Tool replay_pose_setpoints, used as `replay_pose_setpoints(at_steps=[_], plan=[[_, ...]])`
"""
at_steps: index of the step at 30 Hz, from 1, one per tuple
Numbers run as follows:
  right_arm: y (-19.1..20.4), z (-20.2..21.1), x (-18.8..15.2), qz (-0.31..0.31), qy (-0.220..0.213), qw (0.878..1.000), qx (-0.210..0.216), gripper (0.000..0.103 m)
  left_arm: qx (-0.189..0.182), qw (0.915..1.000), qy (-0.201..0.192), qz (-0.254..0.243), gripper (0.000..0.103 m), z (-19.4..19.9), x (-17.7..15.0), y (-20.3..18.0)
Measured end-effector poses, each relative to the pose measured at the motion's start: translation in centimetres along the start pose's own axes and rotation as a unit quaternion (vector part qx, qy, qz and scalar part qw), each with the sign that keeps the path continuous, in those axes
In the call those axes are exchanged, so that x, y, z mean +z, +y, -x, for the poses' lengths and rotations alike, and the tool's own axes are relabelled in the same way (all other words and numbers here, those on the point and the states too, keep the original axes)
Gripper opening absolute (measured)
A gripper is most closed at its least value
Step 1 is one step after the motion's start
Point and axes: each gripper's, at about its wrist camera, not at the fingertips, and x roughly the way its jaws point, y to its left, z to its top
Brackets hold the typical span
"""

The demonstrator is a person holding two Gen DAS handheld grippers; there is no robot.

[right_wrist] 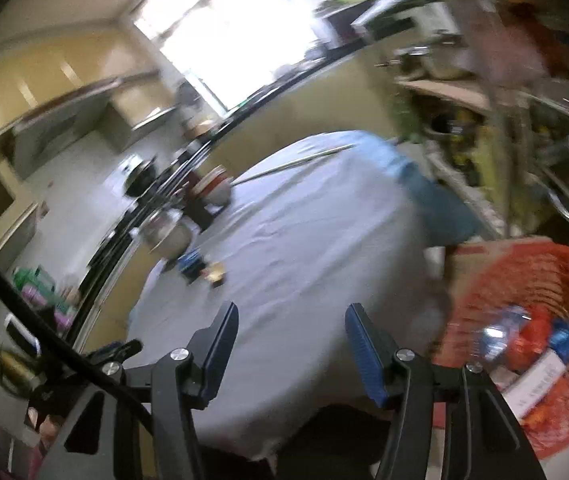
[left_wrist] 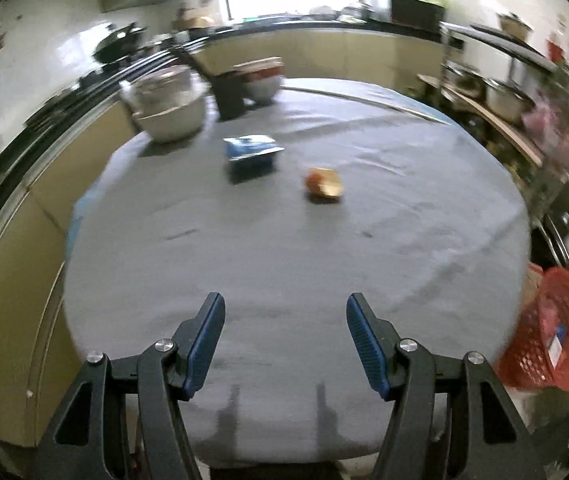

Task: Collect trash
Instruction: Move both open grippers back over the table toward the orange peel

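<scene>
Grey cloth: covers the counter (left_wrist: 284,264), bare apart from two scraps and dishes at the far left end.
Blue packet (left_wrist: 250,152): lying flat, far side of the counter, ahead and slightly left of the left claw (left_wrist: 284,340).
Orange wrapper (left_wrist: 323,183): crumpled, just right of the packet and nearer, ahead and slightly right of that claw's centre line; apart from the packet.
Packet's long axis: roughly crosswise to the left claw's fingers.
Left claw: spread wide, empty, hovering over the near edge, pointed along the counter.
Right claw (right_wrist: 290,344): spread, empty, tilted, low at the near edge; both scraps appear small and far to its left.
Red basket (right_wrist: 532,320): off the counter's right side, just beside the right claw, already holding wrappers.
Nearer arm: left, judged by how squarely the scraps sit before it.
Coming move: likely a straight reach forward with the left claw for the wrapper, then a swing right to the basket.
Blur: heavy in the right view, so fine detail cannot be told.
</scene>
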Motion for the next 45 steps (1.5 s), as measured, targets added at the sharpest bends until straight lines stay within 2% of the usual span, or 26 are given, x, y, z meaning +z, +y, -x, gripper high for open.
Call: replay_pose_setpoints(at_steps=[4, 8, 15, 29, 45], plan=[[4.2, -2.5, -0.2, 0.040, 0.023, 0.999, 0.026, 0.060, 0.021, 0.9996, -0.001, 0.017, 0.064, -0.5, -0.2, 1.9], [7.4, -4.7, -0.6, 0.066, 0.041, 0.996, 0.046, 0.060, 0.025, 0.9991, 0.001, 0.033, 0.064, -0.5, -0.5, 3.6], [11.2, -8.9, -1.0, 0.096, 0.071, 0.991, 0.067, 0.060, 0.039, 0.9981, 0.009, 0.045, 0.064, -1.9, -0.2, 5.4], [13.4, -16.8, -1.5, 0.098, 0.116, 0.986, 0.071, 0.060, 0.044, 0.9970, 0.039, 0.049, 0.064, -5.8, 0.8, 7.3], [13.6, -24.9, -0.6, 0.127, 0.119, 0.984, 0.040, 0.060, 0.044, 0.9919, 0.080, 0.088, 0.064, -12.3, 3.9, 9.0]])
